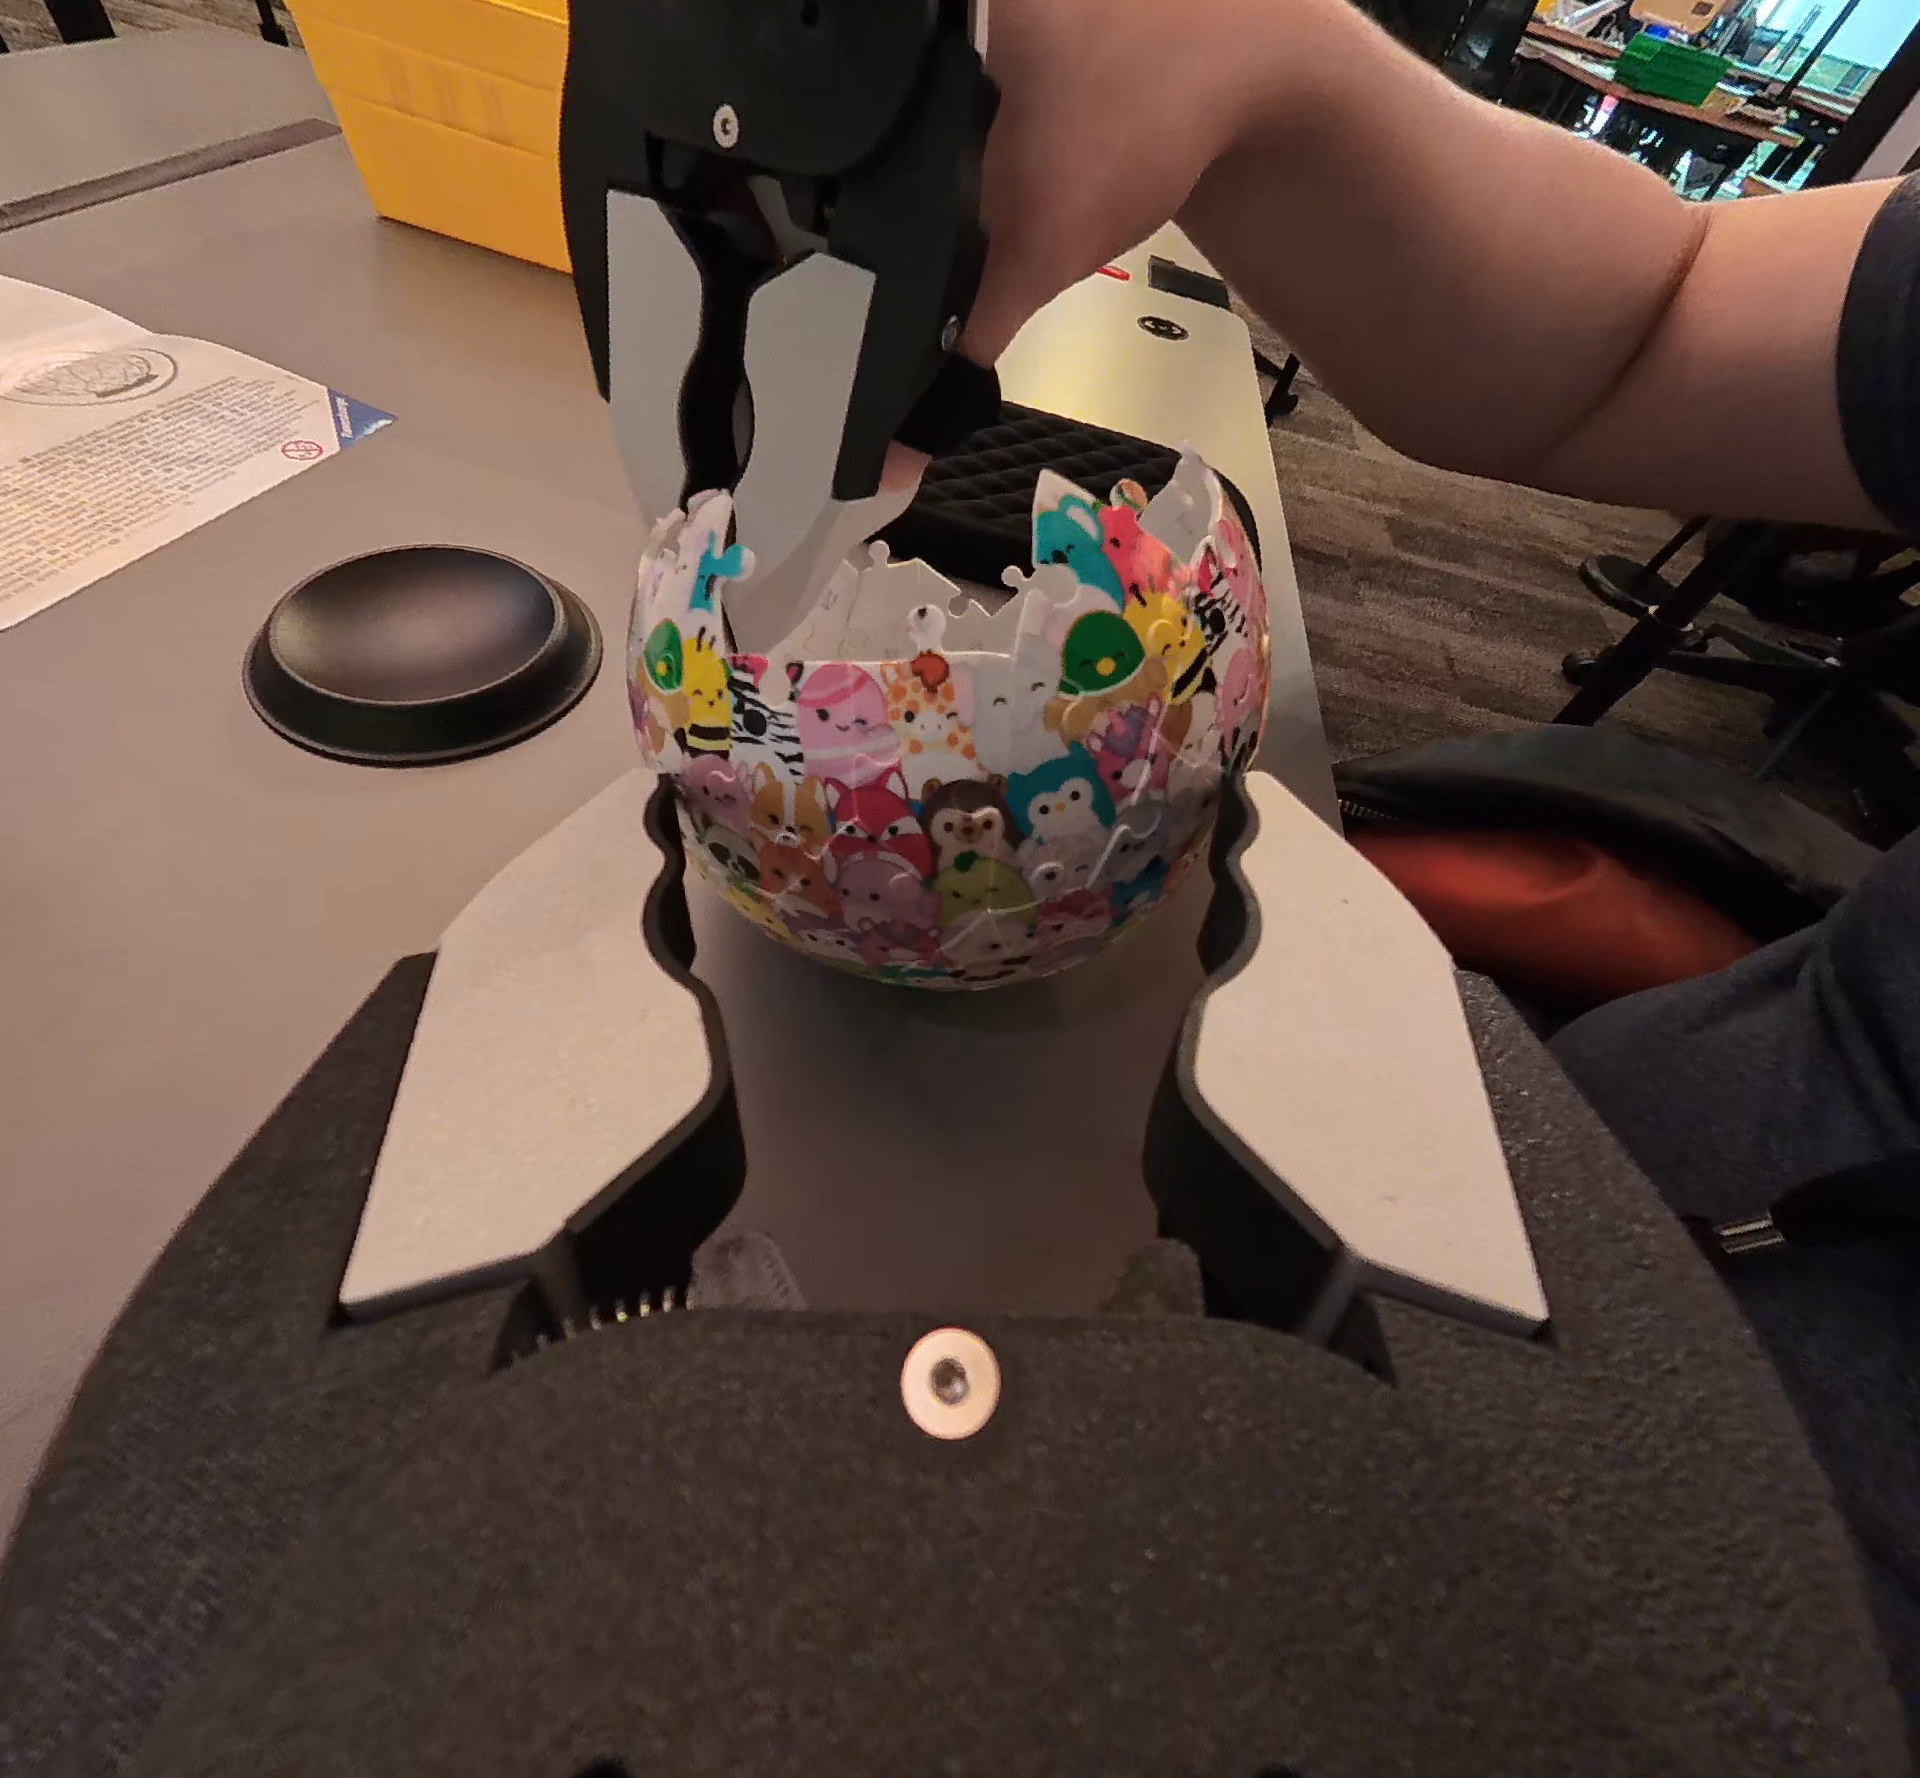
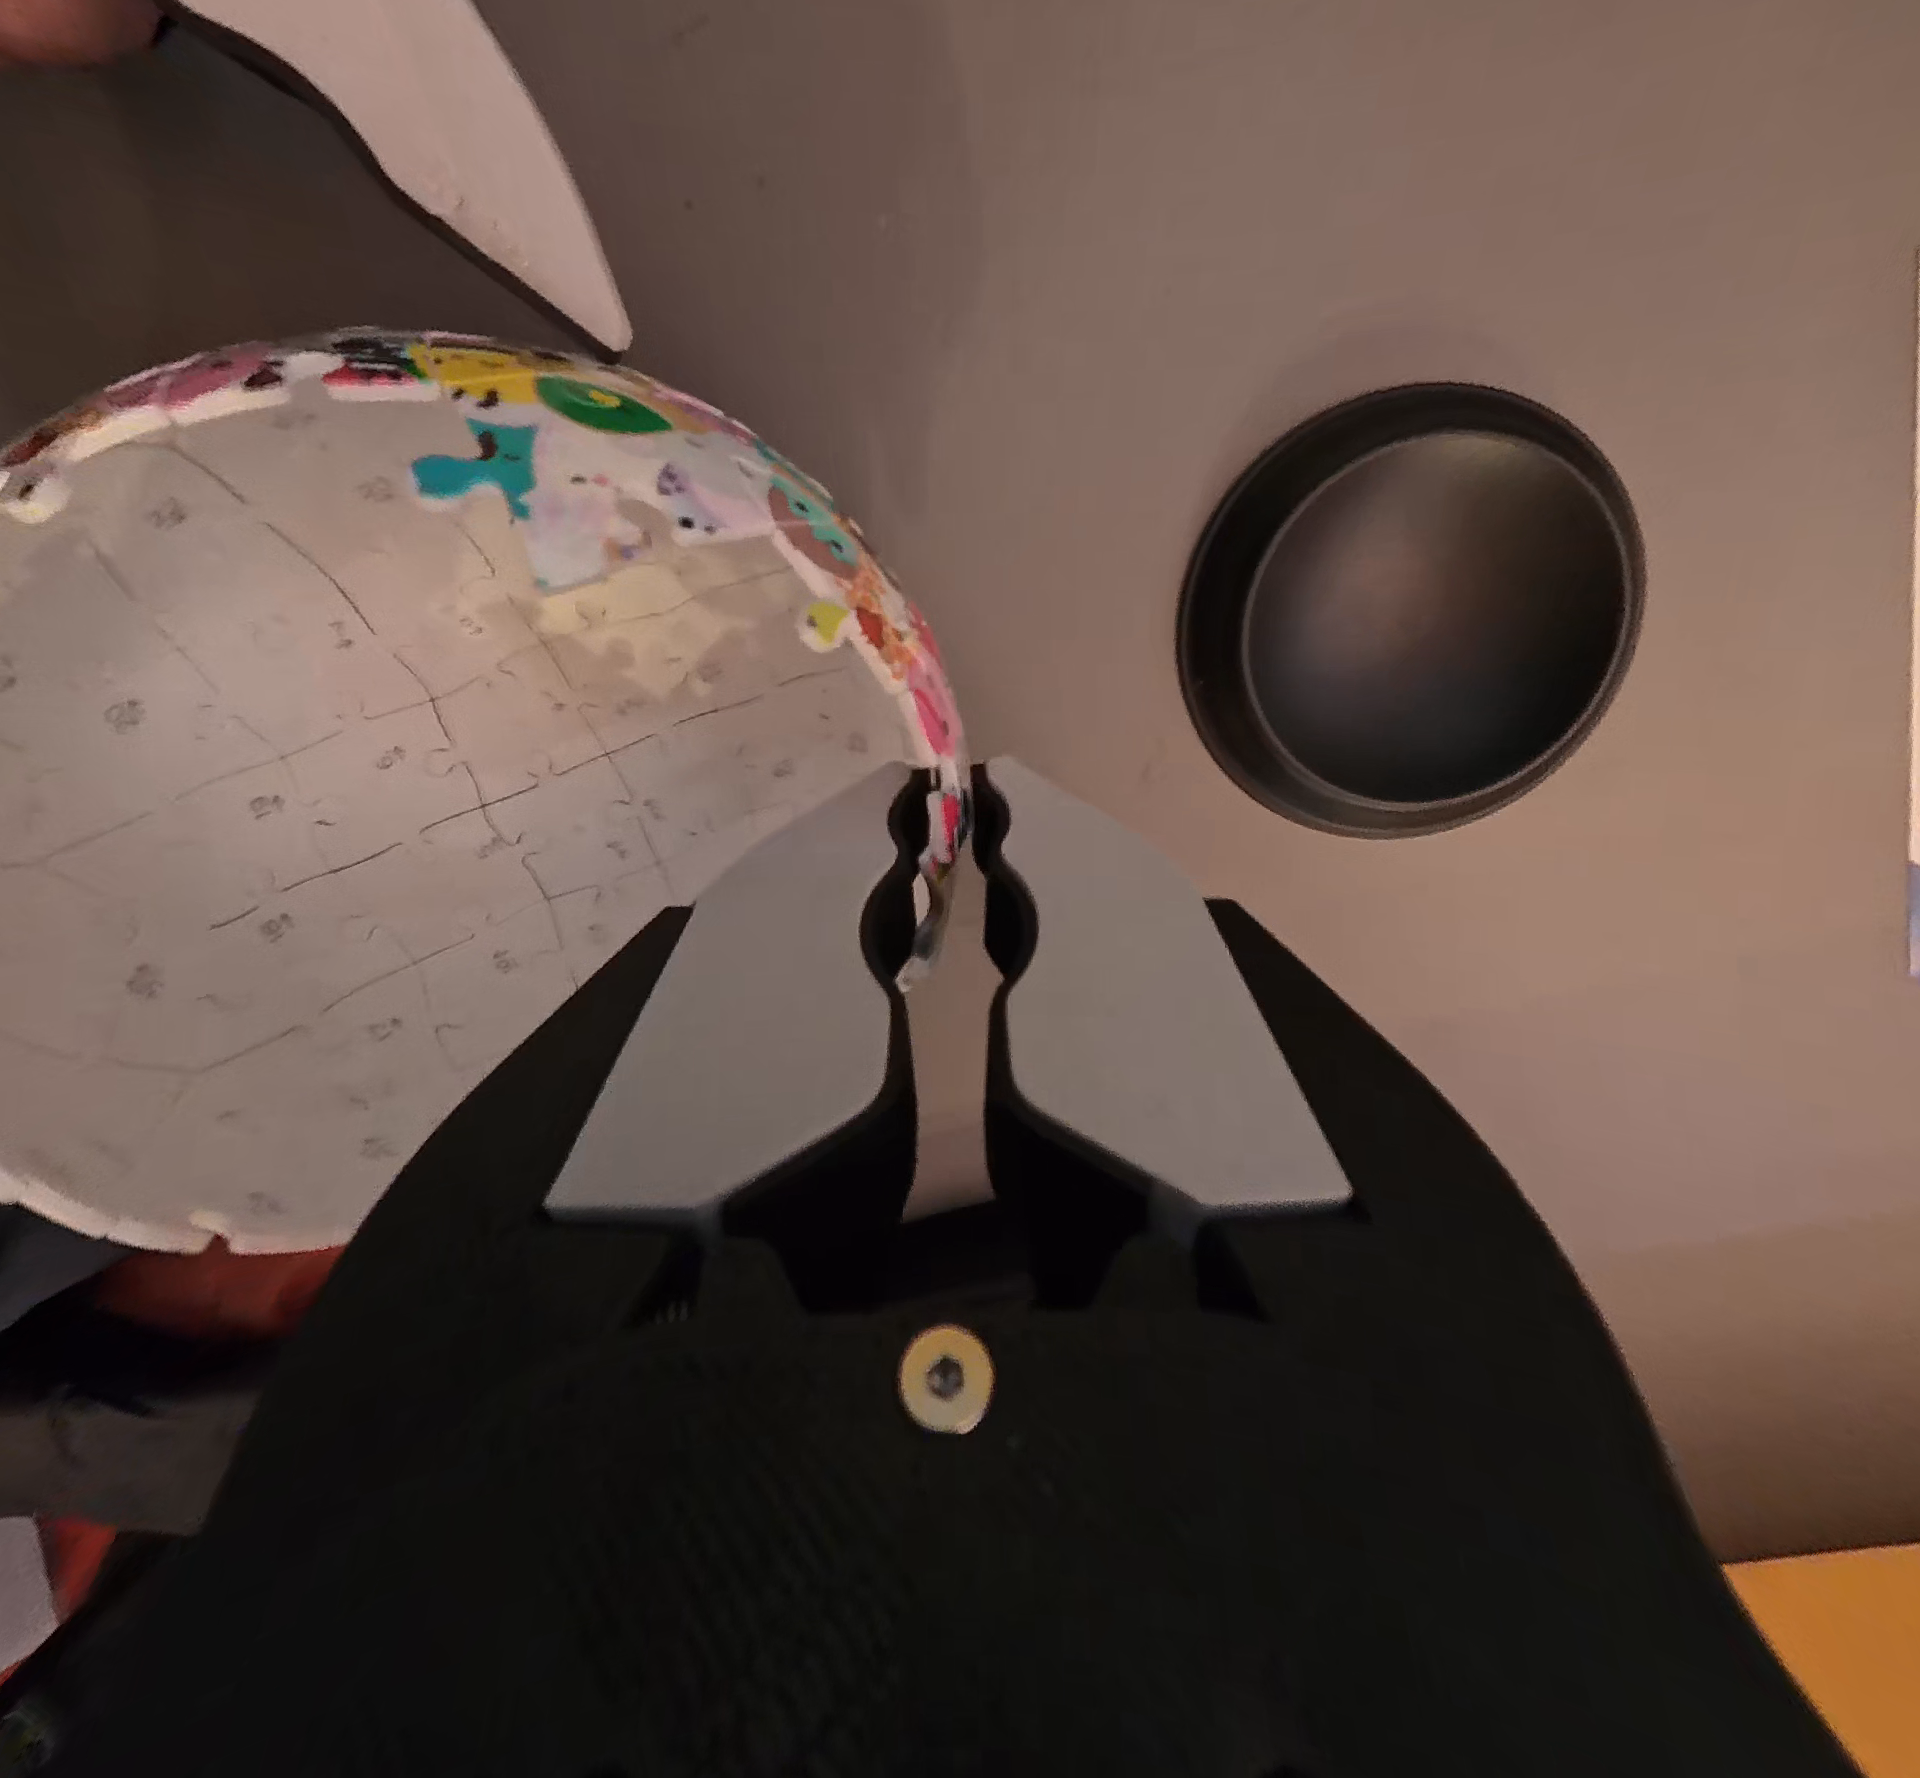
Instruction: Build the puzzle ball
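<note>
While half-built, puzzle ball on worktop beside black dish: light, brittle shell; left claw spread around it, right claw clamped on rim.

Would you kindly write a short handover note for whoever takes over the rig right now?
Left hand-held gripper: open, its fingers on either side of the puzzle ball on the grey table.
Right hand-held gripper: shut on a piece at the ball's rim.
Done: lower shell assembled.
Left: seat this piece; the top is open with a jagged edge. No loose pieces in view.
</note>
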### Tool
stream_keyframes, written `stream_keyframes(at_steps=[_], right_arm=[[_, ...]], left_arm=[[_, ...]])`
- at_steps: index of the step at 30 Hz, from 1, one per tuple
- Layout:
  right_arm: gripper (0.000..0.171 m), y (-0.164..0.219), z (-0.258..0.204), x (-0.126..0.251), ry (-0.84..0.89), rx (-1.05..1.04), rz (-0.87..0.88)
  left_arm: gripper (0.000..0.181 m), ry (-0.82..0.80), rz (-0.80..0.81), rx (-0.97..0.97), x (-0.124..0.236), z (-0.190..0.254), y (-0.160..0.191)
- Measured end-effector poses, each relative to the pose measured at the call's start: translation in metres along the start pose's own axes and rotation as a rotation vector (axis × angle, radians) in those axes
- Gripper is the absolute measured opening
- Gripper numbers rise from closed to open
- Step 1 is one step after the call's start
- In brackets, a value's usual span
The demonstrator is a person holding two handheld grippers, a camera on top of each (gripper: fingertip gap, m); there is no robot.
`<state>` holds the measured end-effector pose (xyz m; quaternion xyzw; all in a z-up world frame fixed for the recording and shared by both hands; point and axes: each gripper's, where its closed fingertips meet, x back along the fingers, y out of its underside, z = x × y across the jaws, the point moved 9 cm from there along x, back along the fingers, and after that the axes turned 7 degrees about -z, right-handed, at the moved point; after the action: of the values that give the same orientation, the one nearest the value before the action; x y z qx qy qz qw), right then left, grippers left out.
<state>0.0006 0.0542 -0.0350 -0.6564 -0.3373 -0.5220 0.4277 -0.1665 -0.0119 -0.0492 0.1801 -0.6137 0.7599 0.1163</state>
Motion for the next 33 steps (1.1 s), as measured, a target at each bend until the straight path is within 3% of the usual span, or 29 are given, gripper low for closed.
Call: stream_keyframes(at_steps=[13,16,23,33], right_arm=[[0.008,0.003,-0.003,0.0,0.008,-0.049,-0.004],[0.015,0.006,-0.006,0.007,0.038,-0.026,0.027],[0.01,0.012,-0.008,0.028,0.116,0.061,0.137],[0.006,0.008,-0.004,0.015,0.092,0.048,0.093]], left_arm=[[0.093,0.016,0.0,-0.006,-0.001,0.002,0.0],[0.092,0.009,-0.003,-0.017,-0.002,0.003,0.0],[0.091,0.017,0.001,-0.016,-0.003,0.003,-0.002],[0.088,0.017,0.009,-0.013,-0.002,0.002,-0.001]])
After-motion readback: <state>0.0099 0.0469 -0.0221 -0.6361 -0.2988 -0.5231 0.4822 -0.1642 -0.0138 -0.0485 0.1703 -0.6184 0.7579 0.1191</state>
